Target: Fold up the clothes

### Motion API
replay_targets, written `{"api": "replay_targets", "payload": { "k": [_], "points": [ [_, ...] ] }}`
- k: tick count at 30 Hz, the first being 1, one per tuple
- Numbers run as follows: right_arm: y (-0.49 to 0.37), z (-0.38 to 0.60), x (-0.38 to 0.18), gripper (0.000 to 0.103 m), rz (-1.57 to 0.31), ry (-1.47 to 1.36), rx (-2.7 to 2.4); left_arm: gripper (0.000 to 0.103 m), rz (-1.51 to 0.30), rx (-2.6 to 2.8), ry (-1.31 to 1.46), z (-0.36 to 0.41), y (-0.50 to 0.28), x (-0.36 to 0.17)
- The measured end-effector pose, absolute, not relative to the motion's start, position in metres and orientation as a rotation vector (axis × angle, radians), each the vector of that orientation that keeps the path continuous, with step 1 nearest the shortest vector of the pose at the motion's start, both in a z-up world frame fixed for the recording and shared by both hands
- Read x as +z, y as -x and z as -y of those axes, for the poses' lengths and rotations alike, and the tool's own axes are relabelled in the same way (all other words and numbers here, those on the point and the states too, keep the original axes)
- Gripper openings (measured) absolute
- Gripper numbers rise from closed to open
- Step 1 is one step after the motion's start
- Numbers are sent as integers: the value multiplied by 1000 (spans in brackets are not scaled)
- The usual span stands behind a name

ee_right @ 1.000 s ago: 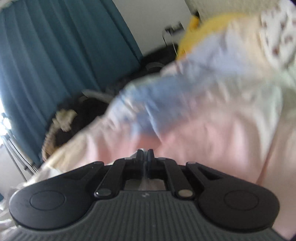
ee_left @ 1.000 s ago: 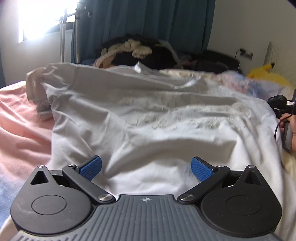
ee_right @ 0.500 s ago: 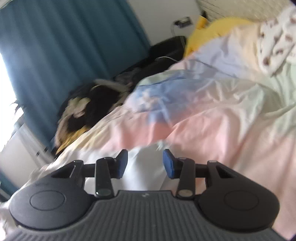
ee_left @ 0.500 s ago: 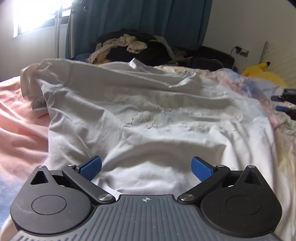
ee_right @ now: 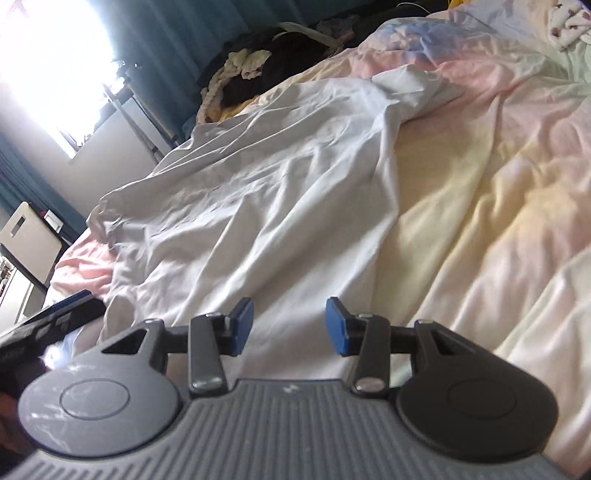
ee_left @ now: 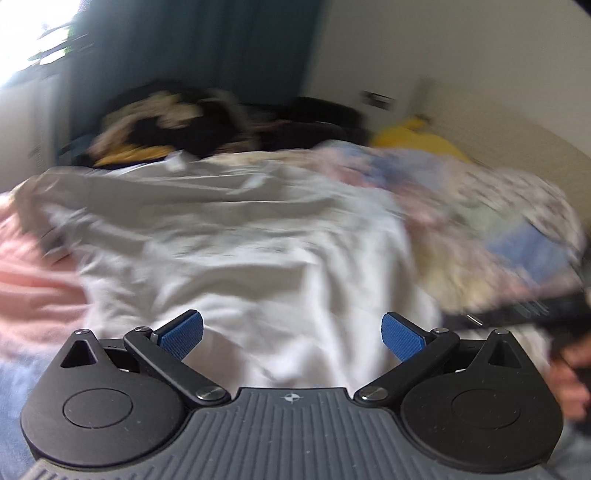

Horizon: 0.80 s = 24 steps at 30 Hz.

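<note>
White T-shirt (ee_right: 266, 192) lies spread and wrinkled across the bed, on a pastel bedsheet (ee_right: 480, 206) of pink, yellow and blue patches. One sleeve (ee_right: 413, 88) is bunched at the far right edge of the garment. In the left wrist view the same shirt (ee_left: 236, 251) fills the centre, though that view is blurred.

Left gripper (ee_left: 291, 332) hangs over the near hem, fingers wide apart, nothing between them. Right gripper (ee_right: 289, 325) sits low over the shirt's near edge, blue-padded fingers apart and holding nothing.

Room: teal curtains (ee_right: 173, 40) hang along the far wall beside a bright window (ee_right: 40, 59). A dark heap of clothing (ee_right: 258, 62) with cream knit trim lies at the far end of the bed. A yellow plush item (ee_left: 417, 142) rests near the white wall (ee_left: 443, 55), and a patterned pillow (ee_right: 569, 22) occupies the far right corner.
</note>
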State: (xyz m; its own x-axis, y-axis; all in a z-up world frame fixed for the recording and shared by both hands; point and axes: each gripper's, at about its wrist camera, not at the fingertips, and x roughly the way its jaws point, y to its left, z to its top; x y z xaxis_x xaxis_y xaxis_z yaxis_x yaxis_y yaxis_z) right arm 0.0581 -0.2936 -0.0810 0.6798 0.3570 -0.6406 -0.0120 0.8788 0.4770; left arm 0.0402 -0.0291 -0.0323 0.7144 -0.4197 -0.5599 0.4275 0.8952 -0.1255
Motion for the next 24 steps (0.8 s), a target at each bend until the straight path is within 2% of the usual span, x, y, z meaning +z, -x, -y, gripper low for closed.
{"api": "replay_targets", "payload": {
  "k": [4,10,12,14,16,17,18,24],
  "points": [
    [-47,295,-71,45,-736,-460,161,99,-581,-656,-209,65,2,-36],
    [-32,321,-63,46,-623,-547,88,79,-565,-825,-477,120,35,-57],
    [-30,327,-61,49,-597,-572,78,64,-601,-849,-573,136,39,-73],
    [-30,331,-62,52,-589,-597,78,56,-637,-851,-643,150,38,-87],
    [-32,334,-64,52,-589,-616,81,34,-662,-843,-666,158,31,-97],
    [-32,336,-65,52,-589,-624,82,15,-671,-836,-654,159,25,-99],
    [-32,338,-66,52,-590,-635,81,5,-680,-834,-592,155,17,-97],
    [-30,347,-67,53,-568,-693,90,4,-765,-872,101,81,-48,-64]
  ]
}}
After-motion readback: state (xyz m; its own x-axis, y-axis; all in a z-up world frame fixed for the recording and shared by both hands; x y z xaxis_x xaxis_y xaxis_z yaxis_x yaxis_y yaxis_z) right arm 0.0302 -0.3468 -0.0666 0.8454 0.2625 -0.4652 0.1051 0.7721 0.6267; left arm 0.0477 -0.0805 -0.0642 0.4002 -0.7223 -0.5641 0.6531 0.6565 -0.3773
